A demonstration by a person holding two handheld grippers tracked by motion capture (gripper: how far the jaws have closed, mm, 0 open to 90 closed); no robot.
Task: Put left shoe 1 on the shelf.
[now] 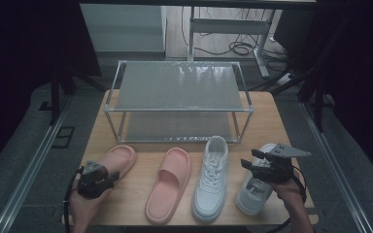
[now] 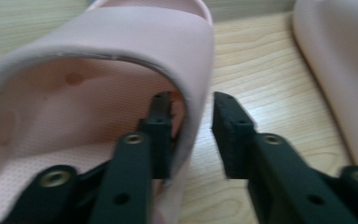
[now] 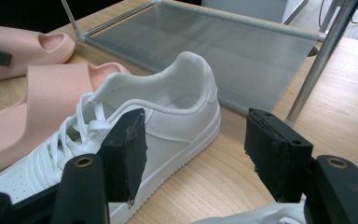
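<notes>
The wooden table [image 1: 267,121] carries everything here. The biggest thing on it is the two-tier shoe rack [image 1: 177,87] of metal tubes and grey mesh shelves, standing at the table's far edge, centred; both of its shelves are bare, with no shoe on either.

In front of the rack, four shoes lie in a row along the near half of the table. From the left edge: a pink slipper [image 1: 119,160], a second pink slipper [image 1: 170,187], a white sneaker [image 1: 211,177] laced up, and a second white sneaker [image 1: 255,191] near the right edge.

The left gripper [image 1: 97,179] sits at the near left corner, on the leftmost pink slipper. In the left gripper view its jaws straddle the edge of the slipper's strap [image 2: 193,93]: one jaw is inside, against the inner face, the other outside with a sliver of air between pad and strap, so the claw is narrowed around the strap but not yet pinching it.

The right gripper [image 1: 264,167] hangs over the rightmost white sneaker near the right edge. In the right gripper view its jaws stand spread wide with nothing between them, the laced white sneaker [image 3: 135,140] lying beyond them.
</notes>
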